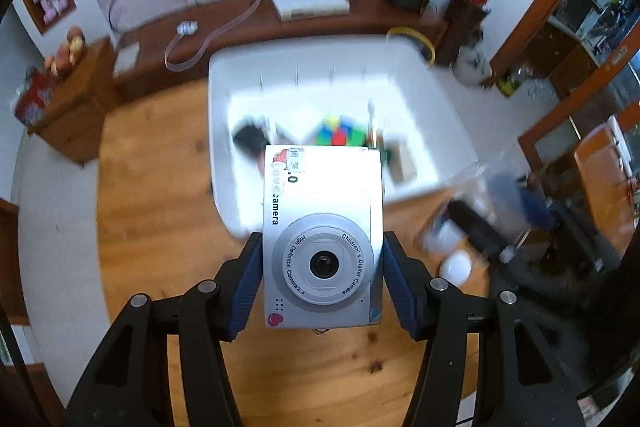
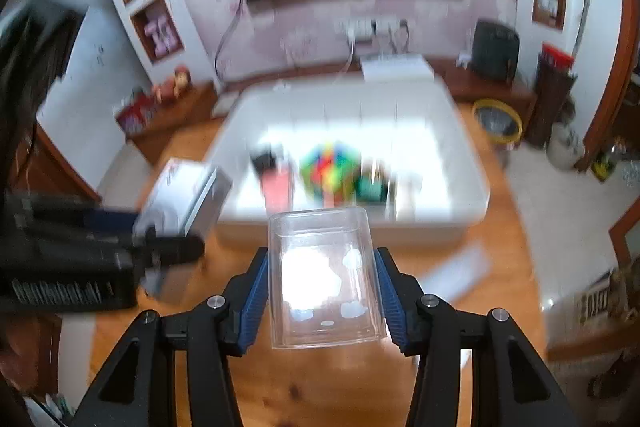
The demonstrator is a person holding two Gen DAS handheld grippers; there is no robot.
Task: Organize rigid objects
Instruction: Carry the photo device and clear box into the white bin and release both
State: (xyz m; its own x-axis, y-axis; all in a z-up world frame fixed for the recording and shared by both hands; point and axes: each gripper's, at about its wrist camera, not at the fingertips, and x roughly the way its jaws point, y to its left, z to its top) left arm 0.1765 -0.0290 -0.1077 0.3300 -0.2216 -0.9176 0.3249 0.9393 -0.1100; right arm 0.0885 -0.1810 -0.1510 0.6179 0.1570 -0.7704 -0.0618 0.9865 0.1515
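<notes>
My left gripper (image 1: pixel 322 247) is shut on a silver children's digital camera (image 1: pixel 322 227), lens facing up, blue pads (image 1: pixel 244 287) pressing both its sides. From the right wrist view, that camera (image 2: pixel 184 203) hangs at the left above the table. My right gripper (image 2: pixel 322 259) is shut on a clear plastic box (image 2: pixel 322 279) holding white pieces; it shows blurred in the left wrist view, clear plastic box (image 1: pixel 472 211). Beyond both stands a white bin (image 1: pixel 320 63), (image 2: pixel 472 171) containing a colourful puzzle cube (image 1: pixel 340 133), (image 2: pixel 330 167), a black item (image 1: pixel 248 139) and other small things.
Everything is over a round wooden table (image 1: pixel 160 207). A small white round object (image 1: pixel 456 267) lies on it at the right, and a white flat piece (image 2: pixel 456 271) beside the bin. A yellow-rimmed bowl (image 2: pixel 498 121) sits behind the bin, before a low wooden TV bench (image 1: pixel 240 23).
</notes>
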